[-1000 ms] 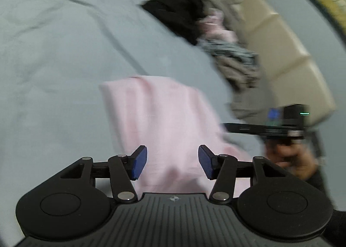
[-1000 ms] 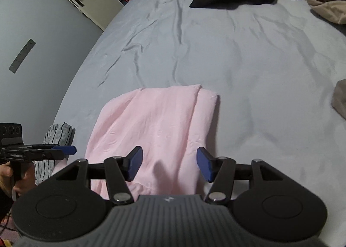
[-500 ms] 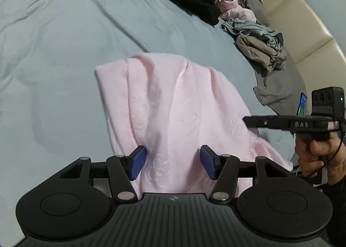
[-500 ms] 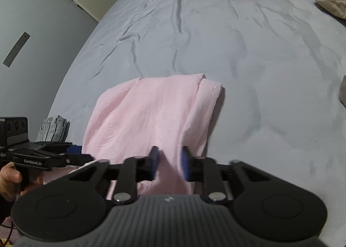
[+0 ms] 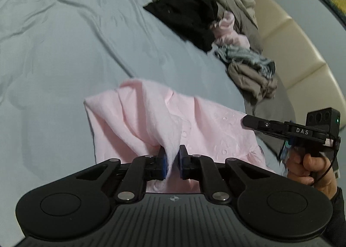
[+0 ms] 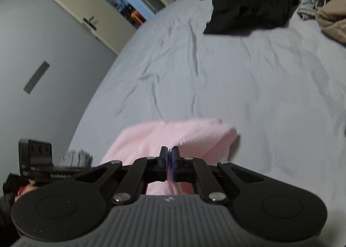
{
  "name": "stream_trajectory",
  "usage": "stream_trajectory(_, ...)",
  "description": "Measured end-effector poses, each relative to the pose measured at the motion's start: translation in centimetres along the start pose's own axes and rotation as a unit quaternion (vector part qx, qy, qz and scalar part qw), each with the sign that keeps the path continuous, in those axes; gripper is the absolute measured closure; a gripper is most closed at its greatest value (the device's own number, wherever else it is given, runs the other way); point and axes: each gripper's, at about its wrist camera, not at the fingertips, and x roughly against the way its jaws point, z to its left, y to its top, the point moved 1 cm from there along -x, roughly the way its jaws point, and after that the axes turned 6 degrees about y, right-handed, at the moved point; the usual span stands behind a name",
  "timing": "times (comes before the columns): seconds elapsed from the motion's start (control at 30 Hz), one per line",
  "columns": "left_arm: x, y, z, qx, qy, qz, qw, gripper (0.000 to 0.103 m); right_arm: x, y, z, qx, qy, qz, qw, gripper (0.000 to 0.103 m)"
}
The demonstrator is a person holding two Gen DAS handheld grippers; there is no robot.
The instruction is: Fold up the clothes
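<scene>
From my left wrist, my left gripper (image 5: 172, 161) pinched a soft fold of the pink garment (image 5: 207, 121), its embossed cloth lifted over the wrinkled grey bedsheet (image 5: 64, 52); open sheet lay left, while a heap of clothes (image 5: 216, 20) crowded the padded headboard (image 5: 292, 48). From my right wrist, blurred, my right gripper (image 6: 169, 163) apparently clenched the garment's near edge.

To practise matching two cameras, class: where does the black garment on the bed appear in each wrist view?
Left wrist view: the black garment lies upper centre-right, at the near edge of the clothes pile.
Right wrist view: the black garment lies at the top right, left of a grey-and-tan heap.
Shared landmark: the pink garment, just ahead of each tool.
</scene>
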Motion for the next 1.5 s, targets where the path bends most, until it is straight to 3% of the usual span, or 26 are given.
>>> stream_trajectory(0.1,-0.7,0.4,0.1,0.005,0.011,0.018,0.9998,0.094,-0.3,0.3,-0.1,-0.001,-0.007,0.005,1.000,0.099)
stream_trajectory(0.2,-1.4,0.2,0.3,-0.003,0.027,0.038,0.9989,0.094,-1.5,-0.4,-0.3,0.003,-0.019,0.056,0.998,0.091)
stream_trajectory(0.27,-1.5,0.0,0.8,0.009,0.025,0.036,0.9990,0.091,-2.2,-1.3,-0.2,0.021,-0.045,0.077,0.996,0.041)
stream_trajectory(0.3,-1.6,0.0,1.0,0.017,0.024,0.036,0.9989,0.090,-2.4,-1.7,-0.1,0.032,-0.062,0.080,0.994,0.038)
stream_trajectory(0.4,-2.1,0.4,1.1,0.021,0.031,0.038,0.9986,0.084,-3.0,-2.0,-0.4,0.029,-0.072,0.090,0.993,0.039)
stream_trajectory(0.43,-2.2,0.6,1.0,0.022,0.029,0.037,0.9986,0.084,-3.3,-2.0,-0.5,0.024,-0.064,0.095,0.993,0.047)
stream_trajectory(0.47,-2.2,0.7,1.0,0.023,0.024,0.036,0.9988,0.084,-3.6,-2.0,-0.6,0.020,-0.057,0.100,0.993,0.083)
stream_trajectory(0.5,-2.2,0.9,0.9,0.022,0.017,0.032,0.9991,0.084,-3.9,-2.0,-0.7,0.012,-0.047,0.104,0.993,0.097)
stream_trajectory(0.57,-2.0,1.3,0.4,0.012,0.012,0.021,0.9996,0.096,-3.5,-1.5,-0.5,0.009,-0.037,0.087,0.995,0.098)
stream_trajectory(0.87,0.2,3.7,1.2,0.035,0.004,-0.061,0.9975,0.099,-1.0,1.0,0.6,0.008,-0.005,-0.011,1.000,0.098)
stream_trajectory(0.97,0.5,4.7,0.9,0.030,0.003,-0.086,0.9959,0.099,-1.2,1.5,0.6,0.007,-0.003,-0.022,1.000,0.098)
stream_trajectory(1.17,-0.9,6.3,0.9,0.032,0.026,-0.091,0.9950,0.099,-2.0,2.4,0.2,0.006,-0.003,-0.036,0.999,0.098)
stream_trajectory(1.4,-3.5,6.5,1.7,0.011,0.074,-0.059,0.9955,0.099,-5.2,2.2,-2.2,-0.006,-0.032,-0.010,0.999,0.098)
stream_trajectory(1.5,-3.3,6.2,2.4,0.022,0.074,-0.045,0.9960,0.097,-5.9,1.7,-2.9,-0.008,-0.038,0.015,0.999,0.090)
